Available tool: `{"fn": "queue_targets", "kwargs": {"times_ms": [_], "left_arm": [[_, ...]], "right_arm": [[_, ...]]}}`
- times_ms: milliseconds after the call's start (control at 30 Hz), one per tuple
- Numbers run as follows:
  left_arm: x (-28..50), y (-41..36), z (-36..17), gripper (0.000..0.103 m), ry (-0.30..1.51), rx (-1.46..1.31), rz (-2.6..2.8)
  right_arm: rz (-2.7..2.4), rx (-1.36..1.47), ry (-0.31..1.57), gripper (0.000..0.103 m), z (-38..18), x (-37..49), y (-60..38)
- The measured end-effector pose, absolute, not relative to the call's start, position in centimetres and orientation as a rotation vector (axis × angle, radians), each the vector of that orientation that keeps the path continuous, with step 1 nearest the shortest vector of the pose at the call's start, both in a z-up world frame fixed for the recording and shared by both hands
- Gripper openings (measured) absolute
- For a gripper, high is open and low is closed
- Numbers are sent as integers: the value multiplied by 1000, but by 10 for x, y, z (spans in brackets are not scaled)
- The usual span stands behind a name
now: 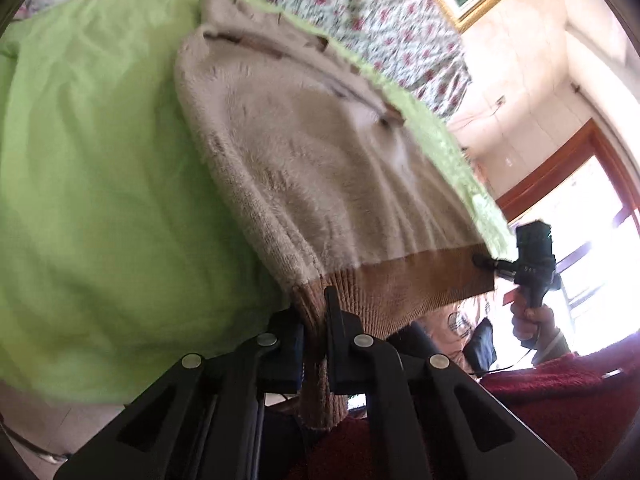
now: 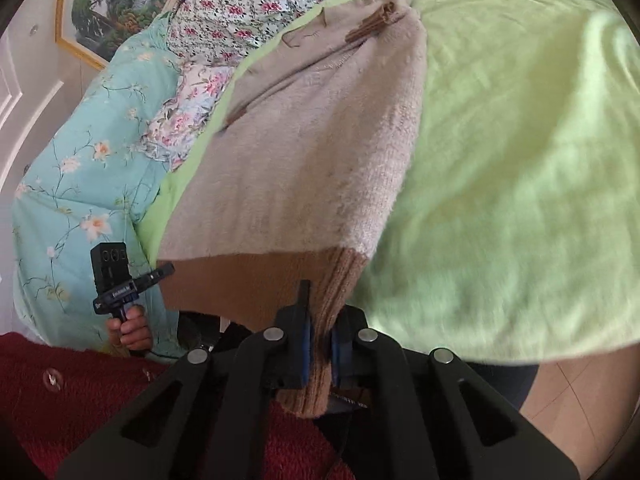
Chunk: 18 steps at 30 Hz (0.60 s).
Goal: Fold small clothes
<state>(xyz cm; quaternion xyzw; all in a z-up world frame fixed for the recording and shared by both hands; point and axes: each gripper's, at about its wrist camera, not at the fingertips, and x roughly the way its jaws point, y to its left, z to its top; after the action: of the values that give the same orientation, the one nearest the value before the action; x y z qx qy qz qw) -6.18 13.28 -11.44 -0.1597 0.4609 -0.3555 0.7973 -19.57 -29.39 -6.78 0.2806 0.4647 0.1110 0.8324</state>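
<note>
A fuzzy beige sweater (image 1: 304,152) with a brown ribbed hem lies on a lime green blanket (image 1: 100,168). My left gripper (image 1: 316,320) is shut on one corner of the brown hem, with the ribbed cloth bunched between its pads. In the right wrist view the same sweater (image 2: 312,152) stretches away over the green blanket (image 2: 520,160). My right gripper (image 2: 318,340) is shut on the other hem corner, which hangs down between its blue pads. The hem is pulled taut between both grippers. Each view shows the other gripper held in a hand at the hem's far end.
Floral bedding (image 2: 224,20) and a turquoise flowered quilt (image 2: 80,168) lie beyond the blanket. A dark red fuzzy garment (image 2: 72,392) on the person fills the near side. A framed picture (image 2: 104,12) hangs on the wall; a bright window (image 1: 592,216) shows at right.
</note>
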Motion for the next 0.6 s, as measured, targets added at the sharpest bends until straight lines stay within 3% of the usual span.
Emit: {"fn": "queue_targets", "kwargs": {"times_ms": [267, 600], "left_arm": [[-65, 150, -105, 5, 941, -440, -741], [-36, 144, -17, 5, 726, -449, -776]], "right_arm": [[317, 705, 896, 8, -56, -208, -297], [368, 721, 640, 8, 26, -172, -314]]}}
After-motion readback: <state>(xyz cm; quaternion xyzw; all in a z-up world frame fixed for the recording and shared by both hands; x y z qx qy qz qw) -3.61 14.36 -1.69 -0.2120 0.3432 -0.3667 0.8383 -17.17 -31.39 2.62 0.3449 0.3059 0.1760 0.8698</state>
